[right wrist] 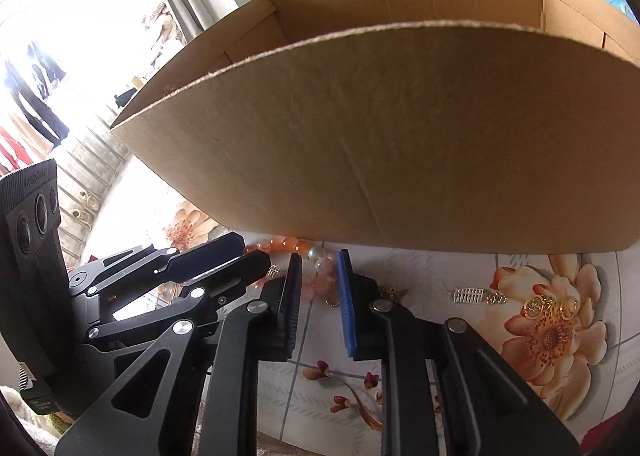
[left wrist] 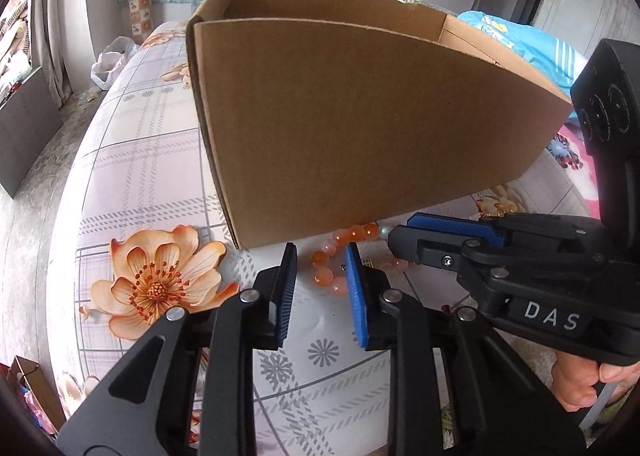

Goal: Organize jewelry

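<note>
On the bed's flowered sheet (left wrist: 132, 159), close against the near wall of an open cardboard box (left wrist: 360, 127), lies an orange bead bracelet (left wrist: 340, 252). Its beads curl out from under the foot of the box wall, some deep orange, some pale pink, with a clear pearly bead (right wrist: 315, 252) among them.

Both tools crowd in on that same spot. The left gripper (left wrist: 320, 276) points at the box with its blue-padded fingers (left wrist: 354, 288) spread apart, the bracelet's loop showing in the gap between them; whether the pads touch any bead I cannot tell. The right gripper (right wrist: 318, 288) comes in from the right side, its fingers (right wrist: 345, 296) also spread, with the pale beads lying between their tips. Seen from the left tool, the right one's finger ends sit just beside the bracelet at the base of the box.

Further to the right along the box wall, a small silver comb-like piece (right wrist: 466, 295) rests on the sheet, and just beyond it a cluster of gold rings (right wrist: 548, 306) sits on a printed peach flower. A blue garment (left wrist: 520, 39) lies behind the box.
</note>
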Demonstrator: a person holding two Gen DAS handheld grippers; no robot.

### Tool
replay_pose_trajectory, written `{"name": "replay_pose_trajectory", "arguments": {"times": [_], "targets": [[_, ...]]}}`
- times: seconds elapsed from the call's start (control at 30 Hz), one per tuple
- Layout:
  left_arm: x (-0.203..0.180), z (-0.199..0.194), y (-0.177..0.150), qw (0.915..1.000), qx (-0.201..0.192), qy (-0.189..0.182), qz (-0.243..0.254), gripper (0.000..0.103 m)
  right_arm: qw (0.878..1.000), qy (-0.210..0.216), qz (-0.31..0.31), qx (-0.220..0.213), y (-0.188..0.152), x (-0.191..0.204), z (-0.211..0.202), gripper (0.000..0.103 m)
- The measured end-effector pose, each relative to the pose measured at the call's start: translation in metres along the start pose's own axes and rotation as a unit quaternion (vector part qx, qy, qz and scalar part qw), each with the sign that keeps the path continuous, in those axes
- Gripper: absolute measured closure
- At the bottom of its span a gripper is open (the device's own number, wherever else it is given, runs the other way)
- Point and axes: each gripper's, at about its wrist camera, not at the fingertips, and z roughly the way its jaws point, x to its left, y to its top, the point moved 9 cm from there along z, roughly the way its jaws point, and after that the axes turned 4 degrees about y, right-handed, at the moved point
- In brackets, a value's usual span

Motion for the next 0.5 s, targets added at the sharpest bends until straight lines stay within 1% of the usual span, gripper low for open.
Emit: {"name": "replay_pose_trajectory", "arguments": {"times": [0.07, 0.13, 0.23, 0.37, 0.5], "targets": [[-0.002, 0.003, 0.003, 1.0000, -0.002, 0.004, 0.004, 0.083, 1.000, -0.005, -0.003, -0.002, 0.002, 0.001, 0.006, 0.091], [-0.002, 0.004, 0.005, 1.0000, -0.005, 0.008, 0.002, 0.089, 1.000, -0.001, -0.001, -0.001, 0.001, 0.003, 0.007, 0.093], [0.000, 0.004, 0.005, 1.0000, -0.004, -0.004, -0.008, 0.094, 1.000, -0.002, -0.001, -0.004, 0.003, 0.005, 0.006, 0.093], [0.002, -0.002, 0.008, 0.9998, -0.014, -0.009, -0.012, 0.095, 1.000, 0.010, 0.004, -0.014, 0.006, 0.009, -0.002, 0.093], [0.008, -0.021, 0.013, 0.9991, -0.031, -0.018, -0.020, 0.095, 0.999, 0.030, 0.009, -0.023, 0.010, 0.018, -0.011, 0.093]]}}
